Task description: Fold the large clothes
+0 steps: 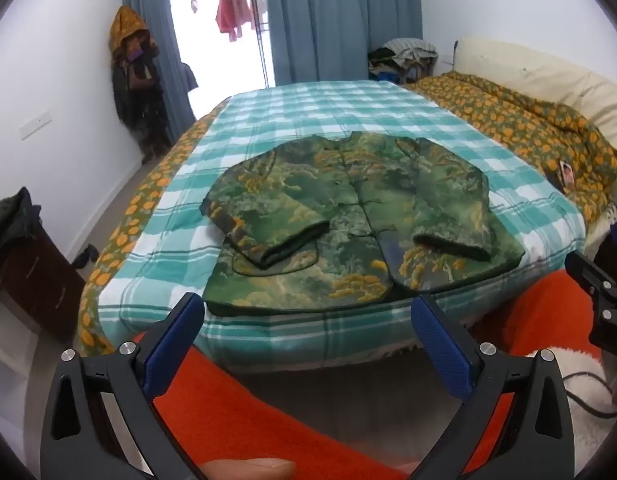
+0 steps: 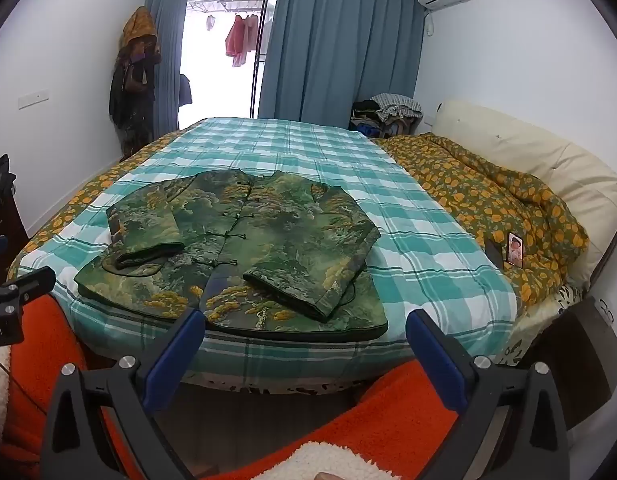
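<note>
Both sets of jaws spread as wide as they go, nothing between them. Left gripper [image 1: 308, 320] hanging short of the bed's near edge, tilted down toward the jacket [image 1: 348, 216]; right gripper [image 2: 304, 336] alongside it, aimed the same way, its black frame showing at the right rim of the left view. Ahead of both, just past the fingertips and a little above them in each view: jacket flat on the checked quilt [image 1: 340, 108], front up, knot buttons closed down the middle, hem nearest the grippers and collar farthest. Both sleeves already crossed inward over the chest, cuffs pointing toward the hem, likely to narrow the garment into a rectangle before any lengthwise fold. Hem close to the quilt's near edge, probably so the corners can be reached without leaning. Wide-open jaws and downward tilt suited, by the look of it, to pinching thick padded cloth at two hem corners at once. Off to the right of the right gripper, a phone [image 2: 515, 250] on the orange-flowered duvet [image 2: 488, 196], well apart from the jacket. Below both grippers, orange fabric [image 1: 236, 412], probably the person's clothing.
</note>
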A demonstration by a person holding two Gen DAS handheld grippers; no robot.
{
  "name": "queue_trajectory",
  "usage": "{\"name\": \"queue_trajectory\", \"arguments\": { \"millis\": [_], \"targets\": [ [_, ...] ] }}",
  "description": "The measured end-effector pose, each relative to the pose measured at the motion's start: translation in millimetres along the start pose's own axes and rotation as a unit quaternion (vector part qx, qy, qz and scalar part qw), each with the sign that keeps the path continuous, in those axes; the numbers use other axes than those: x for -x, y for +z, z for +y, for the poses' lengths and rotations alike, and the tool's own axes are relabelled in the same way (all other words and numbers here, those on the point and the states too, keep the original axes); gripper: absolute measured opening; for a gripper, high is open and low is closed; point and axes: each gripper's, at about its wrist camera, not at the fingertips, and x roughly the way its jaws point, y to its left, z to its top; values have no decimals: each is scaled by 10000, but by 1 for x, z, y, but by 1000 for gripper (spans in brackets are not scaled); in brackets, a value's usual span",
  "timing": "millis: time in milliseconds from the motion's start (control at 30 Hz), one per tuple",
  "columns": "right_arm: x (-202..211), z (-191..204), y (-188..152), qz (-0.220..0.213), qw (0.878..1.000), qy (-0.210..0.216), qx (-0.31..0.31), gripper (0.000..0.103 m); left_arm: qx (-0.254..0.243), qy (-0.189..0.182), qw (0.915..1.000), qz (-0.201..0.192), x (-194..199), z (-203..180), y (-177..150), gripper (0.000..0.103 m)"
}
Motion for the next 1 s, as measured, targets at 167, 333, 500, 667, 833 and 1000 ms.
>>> {"name": "queue_trajectory", "arguments": {
  "millis": [167, 333, 500, 667, 833, 1000],
  "targets": [
    [1, 1, 2, -4, 10000, 6, -14, 102, -106, 99, 9999, -60, 2, -6, -7, 103],
    [-4, 2, -2, 76, 9999, 41, -56, 102, -105, 52, 9999, 58, -5, -7, -5, 103],
    [-5, 6, -7, 106, 9999, 22, -61, 102, -92, 8, 9999, 60, -4, -8, -9, 103],
    [-8, -2, -3, 177, 9997, 40, -140, 102, -83, 4, 9999, 77, -4, -8, -9, 103],
    [-8, -3, -3, 199, 9997, 38, -139, 102, -55, -20, 9999, 118, -4, -8, -10, 103],
    [-8, -3, -3, 215, 9997, 35, -132, 102, -28, -43, 9999, 142, -5, -6, -10, 103]
  ]
}}
